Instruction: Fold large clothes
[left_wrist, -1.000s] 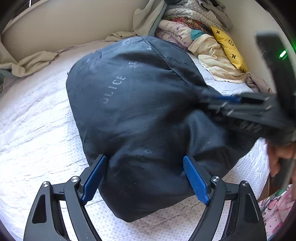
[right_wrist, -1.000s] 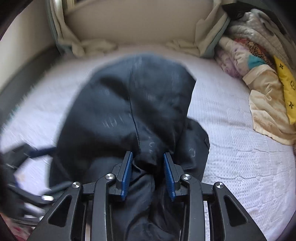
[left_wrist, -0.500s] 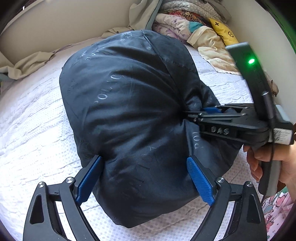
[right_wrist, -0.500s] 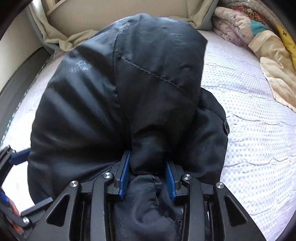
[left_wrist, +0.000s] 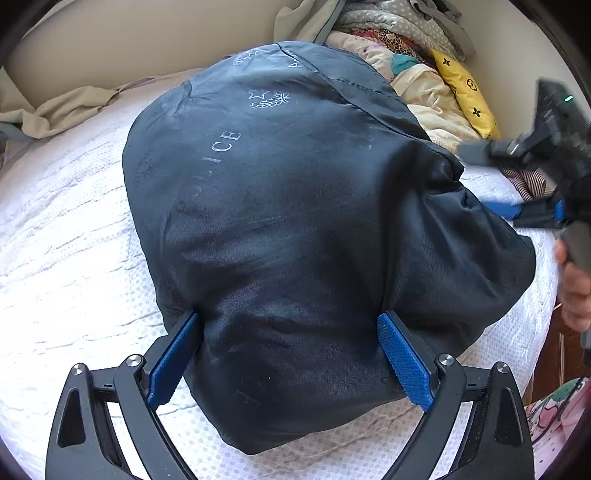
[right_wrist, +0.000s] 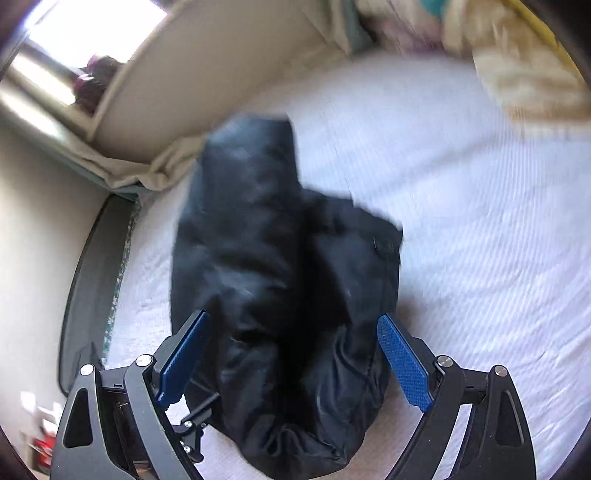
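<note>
The dark padded jacket (left_wrist: 295, 221) lies folded into a puffy bundle on the white quilted bedspread (left_wrist: 66, 258), pale lettering and star-and-wreath marks showing on its upper side. In the right wrist view the same jacket (right_wrist: 280, 295) is blurred, a thick fold running up its middle.

The left gripper (left_wrist: 288, 354) sits at the near end of the bundle with its jaws spread wide — the blue pads (left_wrist: 404, 362) flank the fabric on either side, and whether they press on it cannot be told. Its jaws have just been opening a little further.

The right gripper (right_wrist: 291, 362) has just been opening too: its jaws now stand wide apart, the jacket between them but not pinched. From the left wrist view it is a blurred dark shape (left_wrist: 532, 206) at the jacket's right edge, held in the person's hand (left_wrist: 574, 291).

Beyond the jacket, a heap of mixed clothes (left_wrist: 417, 70) — a yellow patterned piece among them — is piled against the beige headboard (left_wrist: 147, 40).
</note>
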